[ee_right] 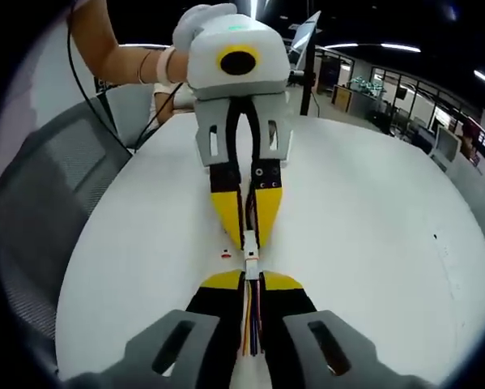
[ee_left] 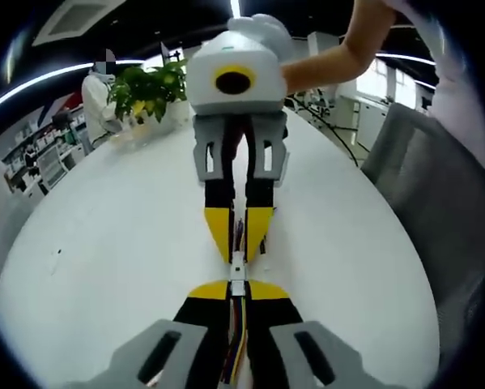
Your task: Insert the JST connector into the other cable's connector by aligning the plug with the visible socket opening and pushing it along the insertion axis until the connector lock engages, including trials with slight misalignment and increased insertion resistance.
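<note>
White blocky connectors [ee_left: 237, 275] meet between two yellow-tipped claws, each pinching its wired half.

We see 1 large round white table [ee_left: 104, 243], its smooth top spreading across both views. In the left gripper view, a leafy green potted plant [ee_left: 149, 91] stands at the table's far edge, beside a pale patch we cannot identify. A tiny dark speck [ee_left: 58, 252] lies on the white surface, well apart from the plant. In the right gripper view, 1 small red-and-white piece [ee_right: 226, 254] lies on the tabletop; it is too small to name.
</note>
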The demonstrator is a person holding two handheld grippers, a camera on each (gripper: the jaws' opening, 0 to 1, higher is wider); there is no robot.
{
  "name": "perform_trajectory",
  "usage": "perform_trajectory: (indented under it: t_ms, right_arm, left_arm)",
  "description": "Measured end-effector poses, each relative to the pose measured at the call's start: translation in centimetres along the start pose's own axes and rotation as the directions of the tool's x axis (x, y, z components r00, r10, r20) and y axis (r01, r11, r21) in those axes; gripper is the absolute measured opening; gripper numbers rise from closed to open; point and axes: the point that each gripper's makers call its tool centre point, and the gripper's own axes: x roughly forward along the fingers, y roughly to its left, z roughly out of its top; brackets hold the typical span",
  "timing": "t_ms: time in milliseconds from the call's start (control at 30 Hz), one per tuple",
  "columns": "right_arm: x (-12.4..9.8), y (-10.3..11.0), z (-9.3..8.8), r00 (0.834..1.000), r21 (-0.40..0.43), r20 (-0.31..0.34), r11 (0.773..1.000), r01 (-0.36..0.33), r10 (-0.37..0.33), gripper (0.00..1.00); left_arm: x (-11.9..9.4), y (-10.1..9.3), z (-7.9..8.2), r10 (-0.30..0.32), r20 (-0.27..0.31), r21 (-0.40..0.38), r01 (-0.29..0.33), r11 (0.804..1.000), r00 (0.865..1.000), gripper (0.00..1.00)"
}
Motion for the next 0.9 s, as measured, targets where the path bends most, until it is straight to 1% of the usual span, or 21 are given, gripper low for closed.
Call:
perform_trajectory:
  t_ms: [167, 367, 433, 500, 600, 767, 900]
  right_arm:
    - [0.1, 0.1, 0.0, 1.000, -0.011, -0.001, 1.000, -0.004, 0.004, 0.04]
    - [0.0, -0.1, 0.1, 1.000, -0.008, 0.008, 1.000, 0.005, -0.004, 0.04]
    - [-0.1, -0.1, 0.2, 1.000, -0.010, 0.013, 1.000, 0.007, -0.007, 0.03]
    - [-0.3, -0.2, 0.2, 1.000, -0.027, 0.016, 0.999, 0.018, -0.017, 0.03]
    - [-0.4, -0.2, 0.3, 1.000, -0.030, 0.016, 0.999, 0.020, -0.020, 0.03]
    - [-0.5, -0.3, 0.4, 0.999, -0.047, 0.017, 0.998, 0.029, -0.028, 0.02]
    - [-0.3, -0.3, 0.5, 1.000, -0.050, 0.015, 0.998, 0.026, -0.026, 0.02]
  left_arm:
    - [0.2, -0.1, 0.1, -0.011, -0.005, -0.002, 0.011, 1.000, 1.000, 0.00]
    - [0.3, 0.1, 0.5, -0.004, 0.003, 0.009, 0.004, 1.000, 1.000, 0.00]
    - [0.2, 0.2, 0.6, -0.005, 0.009, 0.025, 0.005, 1.000, 1.000, 0.00]
    - [0.2, 0.3, 0.8, 0.005, 0.011, 0.015, -0.005, 1.000, 1.000, 0.00]
    - [0.3, 0.5, 0.9, 0.008, 0.013, 0.011, -0.008, 1.000, 1.000, 0.00]
    - [0.4, 0.8, 1.1, 0.015, 0.014, 0.046, -0.016, 0.999, 1.000, 0.00]
    - [0.4, 0.7, 1.1, 0.014, 0.002, 0.048, -0.014, 0.999, 1.000, 0.00]
